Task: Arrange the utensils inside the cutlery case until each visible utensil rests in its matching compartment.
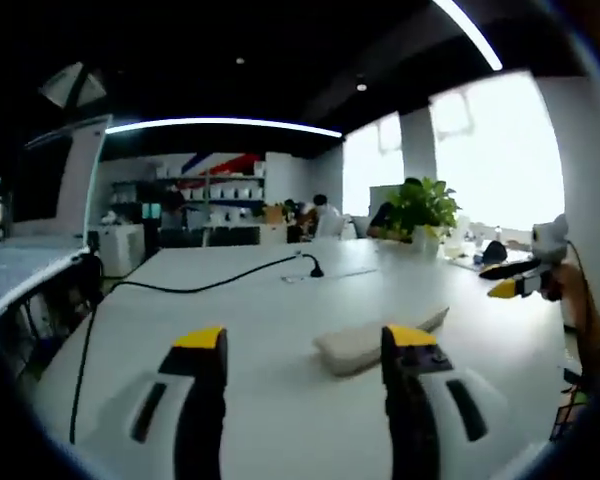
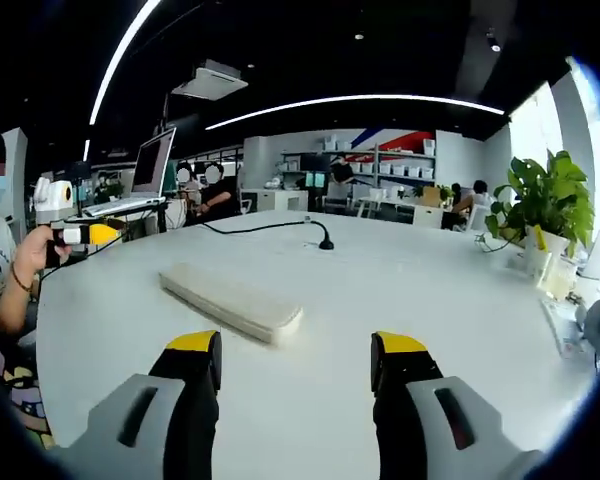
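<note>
A long beige cutlery case (image 1: 375, 345) lies shut on the white table (image 1: 250, 300), so whatever it holds is hidden. In the left gripper view it lies just beyond my left gripper (image 1: 305, 345), whose yellow-tipped jaws stand open with nothing between them. In the right gripper view the case (image 2: 230, 295) lies slantwise a little ahead of my right gripper (image 2: 296, 350), which is also open and holds nothing. Each gripper appears in the other's view, held in a hand above the table's edge: the right gripper (image 1: 505, 280) at the far right, the left gripper (image 2: 85, 235) at the far left.
A black cable runs across the table to a small black stand (image 2: 325, 243). A potted plant (image 2: 545, 200) and small items stand along one edge by the windows. A laptop (image 2: 145, 170) sits on a stand beyond the table. People sit at desks in the background.
</note>
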Demonstrator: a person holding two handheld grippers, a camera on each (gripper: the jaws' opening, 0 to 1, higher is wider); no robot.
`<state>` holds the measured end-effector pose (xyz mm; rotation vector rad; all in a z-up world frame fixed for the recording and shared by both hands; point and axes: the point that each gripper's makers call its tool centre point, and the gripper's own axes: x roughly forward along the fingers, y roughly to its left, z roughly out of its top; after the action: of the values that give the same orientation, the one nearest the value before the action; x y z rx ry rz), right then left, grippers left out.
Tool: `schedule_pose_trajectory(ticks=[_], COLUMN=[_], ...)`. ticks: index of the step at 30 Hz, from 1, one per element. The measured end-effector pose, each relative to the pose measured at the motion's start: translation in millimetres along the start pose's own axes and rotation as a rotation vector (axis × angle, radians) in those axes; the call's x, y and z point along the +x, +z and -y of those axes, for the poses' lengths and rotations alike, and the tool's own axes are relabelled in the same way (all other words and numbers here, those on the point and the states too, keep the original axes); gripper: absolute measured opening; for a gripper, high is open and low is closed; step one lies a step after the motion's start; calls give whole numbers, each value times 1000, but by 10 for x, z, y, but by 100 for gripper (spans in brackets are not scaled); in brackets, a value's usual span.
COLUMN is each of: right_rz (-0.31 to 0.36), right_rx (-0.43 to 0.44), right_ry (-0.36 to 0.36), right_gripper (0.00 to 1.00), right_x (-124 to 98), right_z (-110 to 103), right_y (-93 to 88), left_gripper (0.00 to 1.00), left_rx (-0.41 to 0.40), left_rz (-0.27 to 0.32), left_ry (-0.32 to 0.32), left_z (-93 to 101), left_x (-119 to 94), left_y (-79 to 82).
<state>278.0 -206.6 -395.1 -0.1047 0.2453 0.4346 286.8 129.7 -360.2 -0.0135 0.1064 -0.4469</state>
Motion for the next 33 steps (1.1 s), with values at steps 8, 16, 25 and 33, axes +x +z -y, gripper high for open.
schedule_pose_trajectory(ticks=[8, 16, 25, 33], right_rz=[127, 116, 209, 235], right_rx=[-6, -143, -92, -114], right_ry=[-66, -110, -222, -242], right_gripper=[63, 66, 76, 85], right_x=[-385, -740, -1072, -1102], right_z=[40, 51, 275, 297], right_y=[421, 492, 652, 690], left_gripper=[65, 75, 100, 100], left_rx=[17, 51, 46, 100], left_rz=[74, 81, 178, 140], left_ry=[44, 58, 25, -27], left_z=[-73, -39, 201, 437], left_x=[-328, -605, -793, -770], left_y=[305, 503, 836, 786])
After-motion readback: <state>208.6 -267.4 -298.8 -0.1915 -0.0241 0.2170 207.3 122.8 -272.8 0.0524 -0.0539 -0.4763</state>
